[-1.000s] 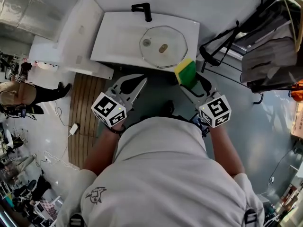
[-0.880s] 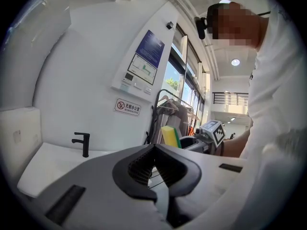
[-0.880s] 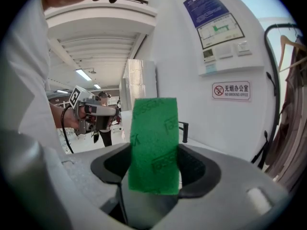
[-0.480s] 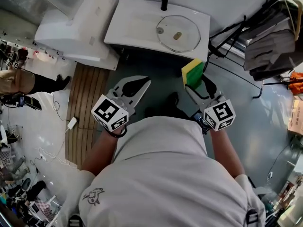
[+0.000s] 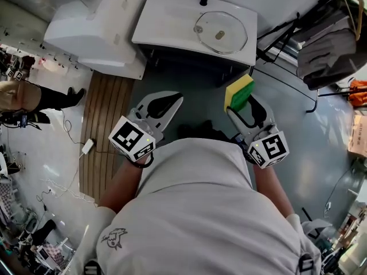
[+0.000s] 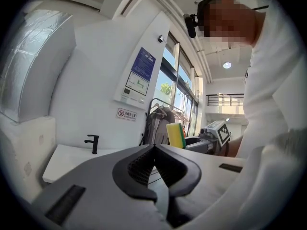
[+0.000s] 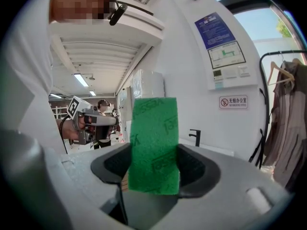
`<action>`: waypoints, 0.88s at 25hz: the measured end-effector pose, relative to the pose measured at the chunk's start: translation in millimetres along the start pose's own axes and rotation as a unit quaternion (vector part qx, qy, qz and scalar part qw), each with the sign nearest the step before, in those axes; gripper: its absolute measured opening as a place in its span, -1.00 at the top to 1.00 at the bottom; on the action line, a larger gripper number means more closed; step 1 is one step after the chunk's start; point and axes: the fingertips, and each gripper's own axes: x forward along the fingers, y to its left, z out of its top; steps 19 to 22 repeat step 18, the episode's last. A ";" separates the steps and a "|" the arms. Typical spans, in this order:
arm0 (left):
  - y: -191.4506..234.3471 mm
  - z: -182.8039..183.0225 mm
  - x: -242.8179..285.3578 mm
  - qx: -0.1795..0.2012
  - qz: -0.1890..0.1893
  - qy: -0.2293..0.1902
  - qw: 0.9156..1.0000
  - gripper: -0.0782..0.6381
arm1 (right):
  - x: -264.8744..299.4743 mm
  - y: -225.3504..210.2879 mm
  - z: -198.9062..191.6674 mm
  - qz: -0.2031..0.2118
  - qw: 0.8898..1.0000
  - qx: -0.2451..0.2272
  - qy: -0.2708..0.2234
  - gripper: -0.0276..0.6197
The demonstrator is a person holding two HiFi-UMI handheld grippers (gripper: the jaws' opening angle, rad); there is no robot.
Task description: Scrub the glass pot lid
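**A:** Tongs status?

**B:** My left gripper (image 6: 154, 147) is pressed together with nothing in it. My right gripper (image 5: 241, 104) pinches the sponge (image 5: 239, 91). The sponge sticks out past the tips, long axis along the jaws.

**A:** Lid?

**B:** The glass lid (image 5: 221, 32) lies flat in the sink (image 5: 166, 27), well ahead of both tips and nearer the right's line. Knob (image 5: 218, 35) up. It's round, so no long axis.

**A:** Handling?

**B:** My guess is stiff, slick when wet and breakable. I'd steady it by the knob or rim.
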 end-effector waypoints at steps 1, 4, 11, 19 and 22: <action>-0.5 0.9 -0.8 -0.001 -0.001 -0.001 1.000 0.79 | -1.7 1.0 0.2 -0.002 1.000 0.001 0.000 0.02; -0.4 2.3 -3.5 -0.001 -0.004 -0.004 1.000 0.78 | -2.3 2.0 3.7 -0.007 1.000 -0.004 -0.001 0.01; -6.3 3.2 0.6 0.000 -0.012 -0.006 1.000 0.78 | -8.1 2.8 7.3 -0.015 1.000 -0.003 -0.007 0.01; -18.6 4.8 7.1 0.002 -0.026 -0.007 1.000 0.78 | -13.2 5.6 8.9 -0.015 1.000 0.015 -0.015 0.02; -18.6 4.8 7.1 0.002 -0.026 -0.007 1.000 0.78 | -13.2 5.6 8.9 -0.015 1.000 0.015 -0.015 0.02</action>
